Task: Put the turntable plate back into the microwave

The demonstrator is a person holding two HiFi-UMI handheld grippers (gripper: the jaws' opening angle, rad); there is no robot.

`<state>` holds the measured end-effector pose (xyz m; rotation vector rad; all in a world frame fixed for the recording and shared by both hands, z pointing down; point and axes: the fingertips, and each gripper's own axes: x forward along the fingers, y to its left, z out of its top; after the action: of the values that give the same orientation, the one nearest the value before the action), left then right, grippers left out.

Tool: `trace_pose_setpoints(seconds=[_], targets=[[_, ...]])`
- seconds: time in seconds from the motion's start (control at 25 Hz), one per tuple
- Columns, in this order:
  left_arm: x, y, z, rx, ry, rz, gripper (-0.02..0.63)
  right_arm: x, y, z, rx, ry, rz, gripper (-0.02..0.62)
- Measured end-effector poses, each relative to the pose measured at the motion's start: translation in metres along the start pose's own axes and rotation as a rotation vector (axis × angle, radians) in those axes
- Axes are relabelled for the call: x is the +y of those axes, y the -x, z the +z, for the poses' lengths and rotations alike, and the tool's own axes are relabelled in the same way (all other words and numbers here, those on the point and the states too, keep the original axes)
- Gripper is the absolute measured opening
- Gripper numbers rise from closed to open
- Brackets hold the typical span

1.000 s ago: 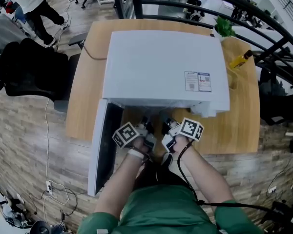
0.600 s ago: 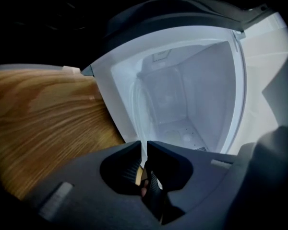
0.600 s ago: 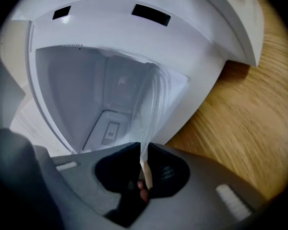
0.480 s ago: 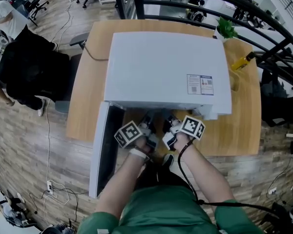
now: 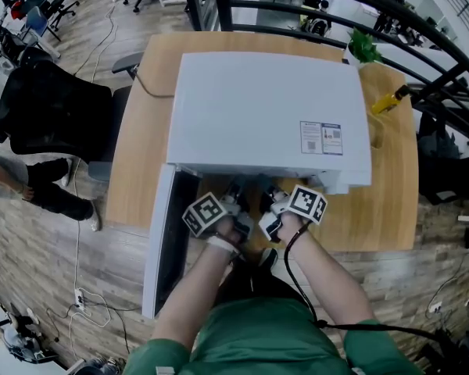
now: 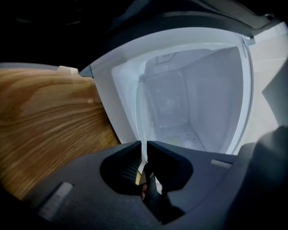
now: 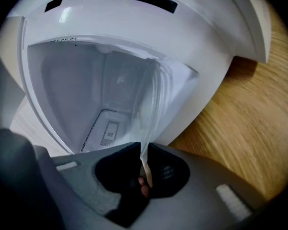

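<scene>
Only the head view shows the whole white microwave (image 5: pixel 266 108) on the wooden counter (image 5: pixel 129 170), with its door (image 5: pixel 162 241) swung open to the left. The plate cannot be seen there. In the left gripper (image 6: pixel 144 150) view, the jaws pinch the rim of the clear glass turntable plate (image 6: pixel 140 119), which is seen edge-on at the cavity mouth. In the right gripper (image 7: pixel 143 152) view, those jaws also pinch the plate's rim.

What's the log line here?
left gripper: shut on plate | right gripper: shut on plate | plate: at microwave mouth | door: open
</scene>
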<state>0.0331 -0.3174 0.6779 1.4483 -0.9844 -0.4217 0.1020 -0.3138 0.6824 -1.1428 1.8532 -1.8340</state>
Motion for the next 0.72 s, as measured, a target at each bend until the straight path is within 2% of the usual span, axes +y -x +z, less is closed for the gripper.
trace_pose_setpoints(seconds=[0.44, 0.72], targets=[[-0.006, -0.004, 0.005, -0.012, 0.002, -0.019, 0.046, 0.006, -0.002, 0.004, 0.001, -0.006, 0.005, 0.052], [0.001, -0.002, 0.006, -0.019, -0.002, 0.006, 0.046, 0.002, -0.005, -0.004, 0.030, 0.044, -0.034, 0.066]])
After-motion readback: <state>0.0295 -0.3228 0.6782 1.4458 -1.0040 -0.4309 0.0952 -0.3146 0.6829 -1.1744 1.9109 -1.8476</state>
